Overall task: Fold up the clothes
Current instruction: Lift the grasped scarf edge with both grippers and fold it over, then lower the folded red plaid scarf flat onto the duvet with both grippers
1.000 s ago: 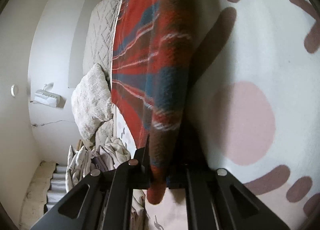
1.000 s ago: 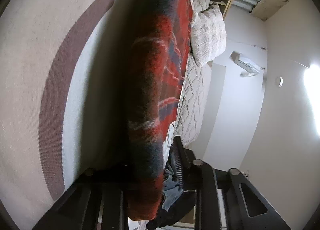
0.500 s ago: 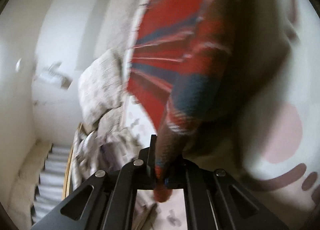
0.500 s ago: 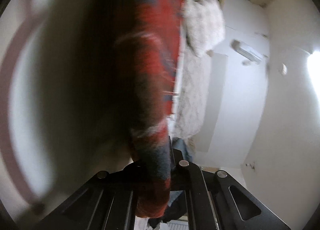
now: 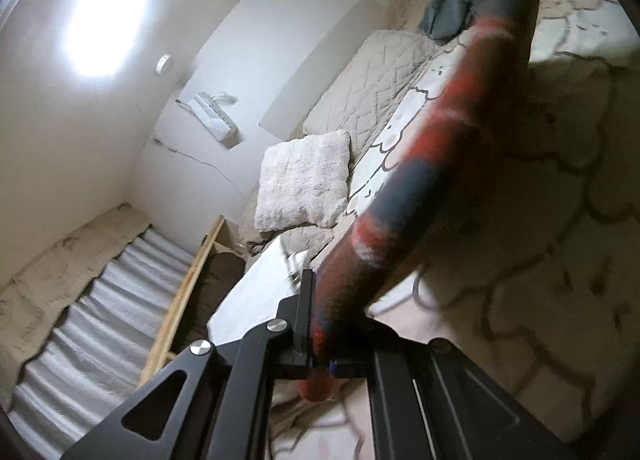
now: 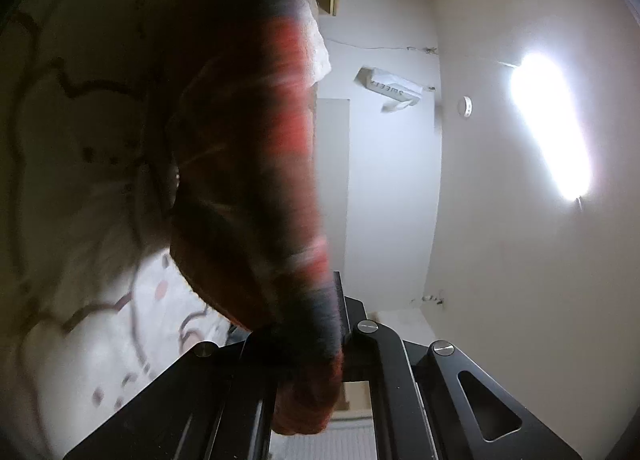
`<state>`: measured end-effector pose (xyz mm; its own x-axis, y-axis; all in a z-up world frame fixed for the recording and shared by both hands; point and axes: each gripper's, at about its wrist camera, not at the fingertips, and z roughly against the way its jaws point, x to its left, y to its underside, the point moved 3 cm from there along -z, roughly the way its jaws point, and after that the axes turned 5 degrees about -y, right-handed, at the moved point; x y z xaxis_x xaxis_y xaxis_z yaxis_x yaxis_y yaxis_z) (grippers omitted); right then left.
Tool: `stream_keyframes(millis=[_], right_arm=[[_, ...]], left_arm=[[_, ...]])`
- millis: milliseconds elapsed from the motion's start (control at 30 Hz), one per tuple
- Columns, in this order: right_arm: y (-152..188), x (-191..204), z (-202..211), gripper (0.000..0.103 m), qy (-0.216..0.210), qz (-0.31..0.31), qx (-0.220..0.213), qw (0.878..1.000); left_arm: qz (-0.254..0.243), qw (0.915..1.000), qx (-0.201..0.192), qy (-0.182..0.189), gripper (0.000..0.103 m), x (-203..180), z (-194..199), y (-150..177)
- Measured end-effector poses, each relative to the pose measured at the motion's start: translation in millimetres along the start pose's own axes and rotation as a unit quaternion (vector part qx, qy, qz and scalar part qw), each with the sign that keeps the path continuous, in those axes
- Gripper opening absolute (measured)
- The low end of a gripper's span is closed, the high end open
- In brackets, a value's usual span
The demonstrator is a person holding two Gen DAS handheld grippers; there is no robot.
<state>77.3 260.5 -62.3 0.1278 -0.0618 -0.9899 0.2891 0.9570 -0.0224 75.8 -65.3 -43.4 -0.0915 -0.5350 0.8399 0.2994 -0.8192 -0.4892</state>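
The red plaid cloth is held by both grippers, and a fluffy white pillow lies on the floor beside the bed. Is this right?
Not quite. The left wrist view shows the fluffy white pillow lying on the bed, not on the floor. The red plaid cloth is indeed clamped in the left gripper and the right gripper.

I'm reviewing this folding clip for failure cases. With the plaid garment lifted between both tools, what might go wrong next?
1. The left tool pinches only a bunched end of the red plaid garment; the thick fabric may slip out mid-swing.
2. The right tool also grips a thick wad, so edges may land misaligned.
3. The grey clothing and the fluffy pillow lie on the bed; the hanging cloth might drag across them.
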Motion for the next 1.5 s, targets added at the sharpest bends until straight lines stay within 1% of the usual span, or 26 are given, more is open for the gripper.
stream_keyframes(millis=[67,133,167,233,300,333,467,533,600,667,733,833,933,1000,1067,1100,1167,1200,1233,1267,1300,1333,1367,1400,1433,1500], right_arm=[[7.1,2.2,35.2,0.004,-0.044,-0.017,0.003,0.999],[13.0,9.5,70.3,0.004,-0.095,-0.036,0.007,0.995],[14.9,15.2,82.6,0.004,-0.123,-0.044,0.010,0.991],[15.3,32.0,87.9,0.004,-0.182,-0.052,0.024,0.982],[13.9,49.3,73.5,0.004,-0.224,-0.056,0.043,0.972],[12.9,56.6,63.5,0.004,-0.241,-0.058,0.053,0.967],[3.5,68.8,-8.1,0.004,-0.291,-0.087,0.096,0.948],[-3.3,74.0,-46.4,0.004,-0.310,-0.092,0.116,0.939],[-10.2,79.2,-84.6,0.004,-0.330,-0.098,0.135,0.929],[-18.1,87.6,-117.0,0.004,-0.342,-0.089,0.150,0.924],[-23.2,96.8,-146.0,0.004,-0.351,-0.085,0.162,0.918],[-22.9,112.6,-179.1,0.004,-0.381,-0.083,0.184,0.902],[-26.7,125.0,-213.0,0.004,-0.410,-0.085,0.205,0.885],[-26.8,134.2,-230.7,0.004,-0.422,-0.088,0.217,0.876],[-26.1,139.3,-239.9,0.004,-0.421,-0.096,0.221,0.874],[-25.9,141.0,-243.3,0.004,-0.419,-0.102,0.221,0.875],[-25.4,144.3,-250.1,0.004,-0.414,-0.113,0.222,0.875],[-25.2,146.0,-253.5,0.004,-0.412,-0.119,0.223,0.876],[-25.0,147.7,-256.9,0.012,-0.409,-0.124,0.223,0.876],[-24.8,149.4,-260.2,0.032,-0.407,-0.130,0.223,0.876],[-23.0,147.5,-264.3,0.046,-0.391,-0.138,0.225,0.882],[-20.3,142.0,-268.2,0.074,-0.363,-0.149,0.225,0.892],[-17.4,136.2,-271.1,0.085,-0.348,-0.164,0.224,0.895],[-12.7,128.3,-274.7,0.085,-0.337,-0.188,0.223,0.895],[-7.1,120.7,-278.7,0.085,-0.326,-0.212,0.227,0.893],[4.4,105.2,-282.3,0.085,-0.317,-0.267,0.240,0.878]], left_arm=[[0.000,0.9997,0.013,0.022,0.005,-0.5,17.4,8.6],[-0.010,0.9982,0.032,0.050,0.005,-13.7,11.9,13.0],[-0.015,0.9970,0.041,0.064,0.005,-20.3,9.2,15.2],[-0.025,0.9937,0.059,0.093,0.006,-33.5,3.8,19.6],[-0.034,0.9889,0.078,0.122,0.006,-47.1,-6.2,23.1],[-0.037,0.9856,0.091,0.138,0.006,-54.7,-25.5,21.7],[-0.046,0.9703,0.140,0.192,0.006,-83.7,-88.4,15.5],[-0.059,0.9631,0.153,0.213,0.006,-95.0,-123.7,6.7],[-0.079,0.9583,0.162,0.222,0.006,-105.0,-153.8,-0.9],[-0.094,0.9537,0.170,0.230,0.006,-112.0,-186.6,-10.8],[-0.096,0.9468,0.185,0.245,0.006,-116.6,-218.7,-16.7],[-0.097,0.9347,0.205,0.274,0.006,-129.1,-257.8,-24.9],[-0.102,0.9280,0.210,0.290,0.006,-143.5,-283.7,-30.7],[-0.106,0.9225,0.216,0.301,0.006,-153.1,-296.4,-31.2],[-0.111,0.9166,0.224,0.312,0.006,-162.3,-307.1,-29.5],[-0.114,0.9149,0.225,0.315,0.010,-166.2,-309.8,-27.7],[-0.111,0.9135,0.226,0.320,0.010,-169.2,-314.4,-25.8],[-0.104,0.9145,0.226,0.319,0.019,-168.0,-317.0,-25.3],[-0.090,0.9183,0.228,0.311,0.037,-163.0,-321.1,-24.8],[-0.077,0.9219,0.230,0.302,0.047,-158.0,-325.2,-24.3],[-0.060,0.9242,0.234,0.296,0.060,-151.5,-329.7,-22.7],[-0.034,0.9230,0.244,0.295,0.065,-141.2,-335.1,-18.3],[-0.013,0.9216,0.256,0.292,0.065,-132.6,-340.3,-14.2],[0.007,0.9207,0.267,0.285,0.065,-123.3,-345.8,-9.5],[0.026,0.9218,0.276,0.271,0.065,-113.0,-349.7,-3.8],[0.056,0.9217,0.281,0.262,0.065,-97.5,-346.4,1.6]])
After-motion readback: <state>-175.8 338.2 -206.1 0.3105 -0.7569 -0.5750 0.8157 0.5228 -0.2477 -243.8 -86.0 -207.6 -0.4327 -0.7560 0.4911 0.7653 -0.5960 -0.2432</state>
